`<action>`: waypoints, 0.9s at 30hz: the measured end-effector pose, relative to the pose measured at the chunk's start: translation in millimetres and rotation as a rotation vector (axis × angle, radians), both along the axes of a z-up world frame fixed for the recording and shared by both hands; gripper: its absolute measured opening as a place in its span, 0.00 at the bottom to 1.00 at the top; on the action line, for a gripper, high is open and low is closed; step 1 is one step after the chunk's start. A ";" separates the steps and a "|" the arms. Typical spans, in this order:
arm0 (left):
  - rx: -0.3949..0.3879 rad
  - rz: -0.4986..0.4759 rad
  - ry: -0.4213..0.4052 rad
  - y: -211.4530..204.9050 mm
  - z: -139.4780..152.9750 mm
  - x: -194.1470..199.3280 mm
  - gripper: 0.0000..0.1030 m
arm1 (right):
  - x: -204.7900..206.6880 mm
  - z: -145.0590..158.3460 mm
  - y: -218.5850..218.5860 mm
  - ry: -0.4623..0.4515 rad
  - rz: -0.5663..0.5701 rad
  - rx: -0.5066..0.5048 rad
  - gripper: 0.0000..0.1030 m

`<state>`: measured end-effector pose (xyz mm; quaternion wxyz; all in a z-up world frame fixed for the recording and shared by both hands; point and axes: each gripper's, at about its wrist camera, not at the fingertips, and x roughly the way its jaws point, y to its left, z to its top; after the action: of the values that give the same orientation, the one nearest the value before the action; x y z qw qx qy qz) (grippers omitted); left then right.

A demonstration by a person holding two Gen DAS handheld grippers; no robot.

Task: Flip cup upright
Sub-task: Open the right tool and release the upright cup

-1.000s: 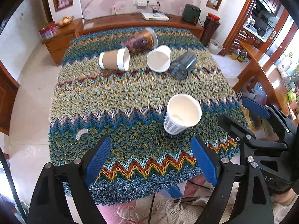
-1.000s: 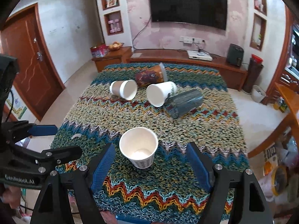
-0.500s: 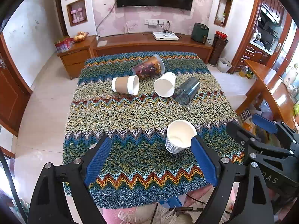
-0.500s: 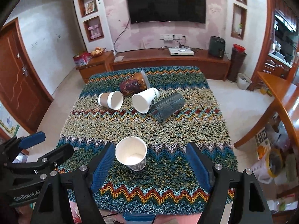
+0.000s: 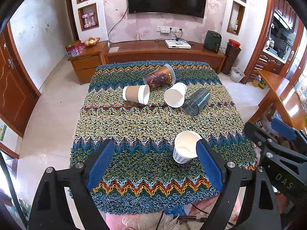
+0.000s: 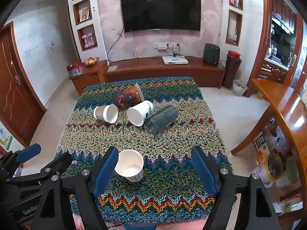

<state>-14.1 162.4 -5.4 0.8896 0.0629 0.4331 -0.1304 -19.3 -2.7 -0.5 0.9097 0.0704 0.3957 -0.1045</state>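
A white ribbed paper cup stands upright on the knitted zigzag cloth near the front; it also shows in the right wrist view. Farther back lie several cups on their sides: a brown-sleeved cup, a printed brown cup, a white cup and a dark ribbed glass. My left gripper is open and empty above the front edge. My right gripper is open and empty, with the upright cup beside its left finger.
The table stands in a living room. A wooden TV cabinet runs behind it. A wooden side table and bags on the floor are to the right. A door is on the left.
Both grippers have drawn back and up from the table, so more of the room shows. The cups have not moved. Both grippers stay open.
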 end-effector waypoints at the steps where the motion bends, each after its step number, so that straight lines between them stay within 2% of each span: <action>1: -0.001 0.002 -0.001 0.0 0.0 0.4 0.87 | -0.3 1.7 0.1 -0.006 -0.002 -0.003 0.77; 27: 0.012 0.039 -0.004 -3.7 -6.2 10.5 0.87 | 10.3 3.9 1.7 -0.006 -0.011 -0.023 0.77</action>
<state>-3.6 158.7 -11.6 0.8925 0.0601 0.4332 -0.1105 -9.0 -0.9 3.4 0.9110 0.0625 0.3913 -0.1137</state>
